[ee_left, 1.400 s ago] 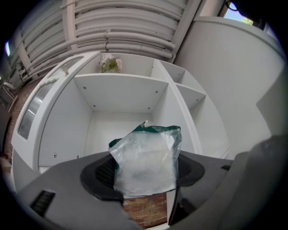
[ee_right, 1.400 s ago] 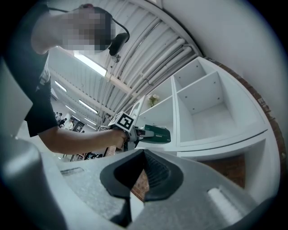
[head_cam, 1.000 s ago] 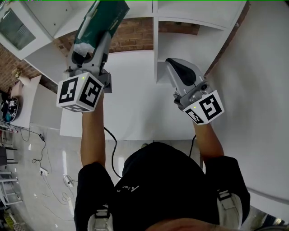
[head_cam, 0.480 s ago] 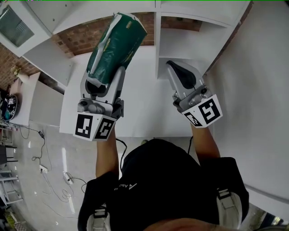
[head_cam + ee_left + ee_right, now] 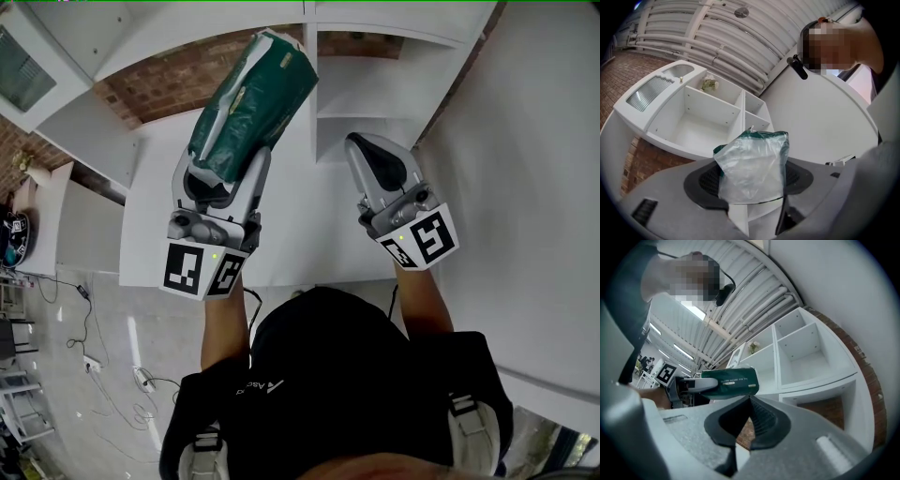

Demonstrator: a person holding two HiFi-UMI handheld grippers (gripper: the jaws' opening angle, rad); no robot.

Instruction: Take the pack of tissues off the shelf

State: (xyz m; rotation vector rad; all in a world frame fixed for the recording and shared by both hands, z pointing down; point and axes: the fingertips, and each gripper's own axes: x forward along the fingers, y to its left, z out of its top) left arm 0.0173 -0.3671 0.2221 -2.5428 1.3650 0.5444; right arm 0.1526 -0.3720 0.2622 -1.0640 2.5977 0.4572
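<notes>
The pack of tissues [image 5: 253,103] is dark green with a clear plastic end. My left gripper [image 5: 230,167] is shut on that end and holds the pack in the air in front of the white shelf unit [image 5: 375,89]. In the left gripper view the pack [image 5: 752,164] fills the gap between the jaws. My right gripper [image 5: 364,142] hangs to the right, shut and empty, in front of the shelf's divider. The right gripper view shows its closed fingertips [image 5: 749,401], with the pack [image 5: 733,382] beyond them to the left.
The shelf unit [image 5: 693,117] has several bare white compartments, and a small plant [image 5: 709,85] stands in an upper one. A brick wall [image 5: 164,80] lies behind it and a white wall [image 5: 525,187] is to the right. Cables [image 5: 89,347] lie on the floor at left.
My left gripper has drawn back from the shelf toward the person and to the right, with the pack in it. The right gripper has barely moved.
</notes>
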